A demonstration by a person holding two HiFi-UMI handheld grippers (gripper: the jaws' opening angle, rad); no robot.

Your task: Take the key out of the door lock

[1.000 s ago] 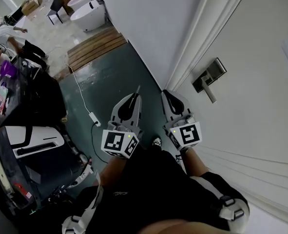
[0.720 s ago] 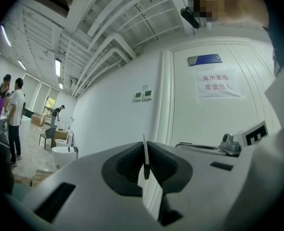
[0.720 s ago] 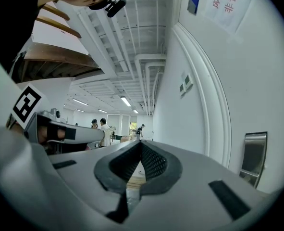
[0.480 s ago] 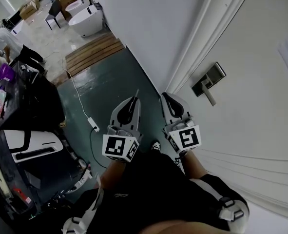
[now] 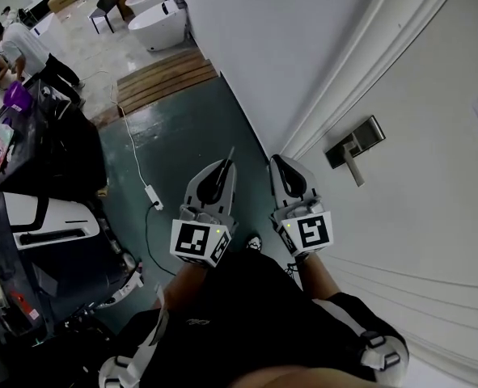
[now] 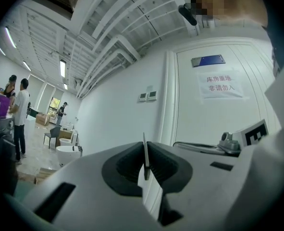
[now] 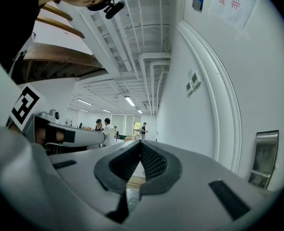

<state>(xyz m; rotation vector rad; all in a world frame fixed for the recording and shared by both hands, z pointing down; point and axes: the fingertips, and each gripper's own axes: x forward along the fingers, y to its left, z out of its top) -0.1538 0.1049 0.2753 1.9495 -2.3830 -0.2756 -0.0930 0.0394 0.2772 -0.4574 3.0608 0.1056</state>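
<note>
- Over the last second almost nothing moves between the 2 grippers; only the head view drifts, so the lock plate with its lever handle sits slightly further right and lower in the picture than before; both grippers stay side by side in front of the body
- The left gripper stays nearly shut on a thin flat metal blade that pokes past its tips, seen edge-on in the left gripper view; I take this for the key; the pads press on it from both sides
- That key is well apart from the lock plate, out over the dark green floor; so the pull from the lock looks already done, and what is left, by my judgement, is only to carry or put the key somewhere
- No key shows in the lock plate from the head view, though the plate is small there
- The right gripper has its jaws together with nothing between them, as its own view shows; it rests between the left gripper and the white door, with the lock plate off to its right
- Both forearms are held low and close to the torso, the grippers pointing forward along the wall, roughly parallel, neither one reaching for the door
</note>
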